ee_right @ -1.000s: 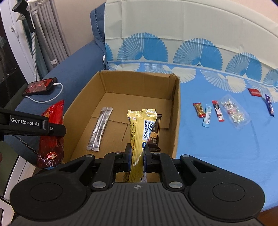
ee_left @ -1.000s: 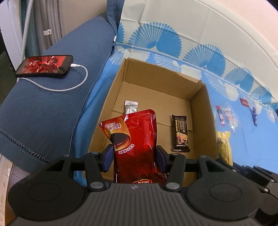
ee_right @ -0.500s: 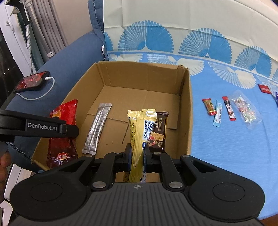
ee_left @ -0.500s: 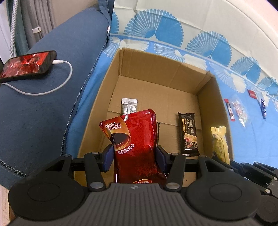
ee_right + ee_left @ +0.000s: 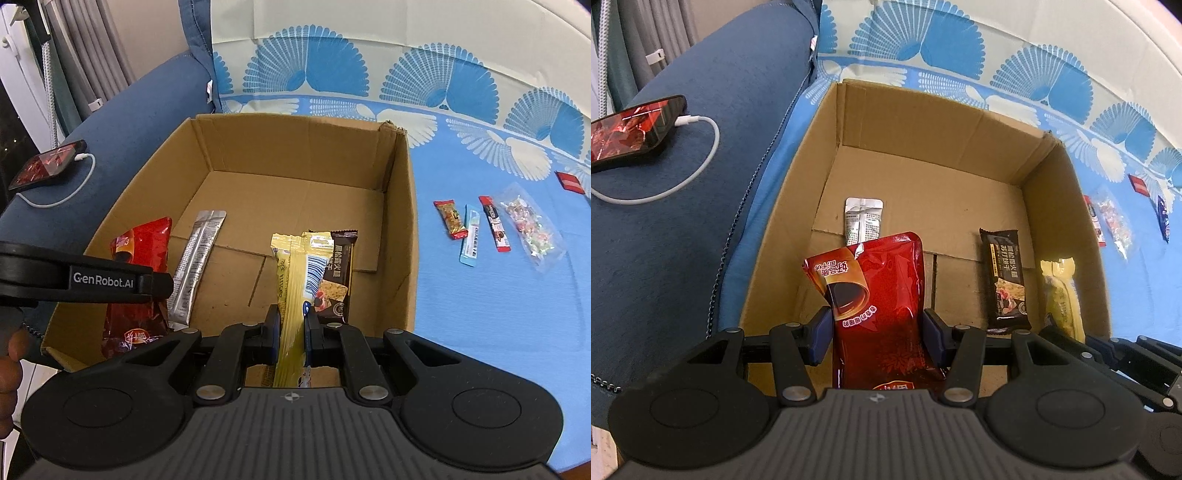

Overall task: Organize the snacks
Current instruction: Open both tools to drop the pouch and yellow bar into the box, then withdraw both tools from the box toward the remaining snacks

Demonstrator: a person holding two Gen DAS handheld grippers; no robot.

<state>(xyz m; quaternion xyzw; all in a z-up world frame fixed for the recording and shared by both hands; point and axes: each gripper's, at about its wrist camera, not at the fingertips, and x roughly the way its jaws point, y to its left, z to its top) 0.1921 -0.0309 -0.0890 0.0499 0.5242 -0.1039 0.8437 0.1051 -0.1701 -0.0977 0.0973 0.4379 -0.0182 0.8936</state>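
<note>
my left gripper (image 5: 877,334) pinches the red pouch (image 5: 875,295) and my right gripper (image 5: 292,328) pinches the yellow packet (image 5: 295,280), both held over the cardboard box (image 5: 295,147), above the silver sachet (image 5: 195,266) and dark bar (image 5: 1004,277) inside; more snacks (image 5: 495,229) lie on the blue cloth (image 5: 480,314).

A home, most likely a living room. Shown by a dark blue upholstered sofa arm (image 5: 701,184) bearing a black smartphone (image 5: 631,133) plugged into a white charging cable (image 5: 683,162), grey pleated curtains (image 5: 92,51) at a window, and a light blue cloth printed with fan shapes (image 5: 480,295) spread under an open brown cardboard box (image 5: 402,206).
</note>
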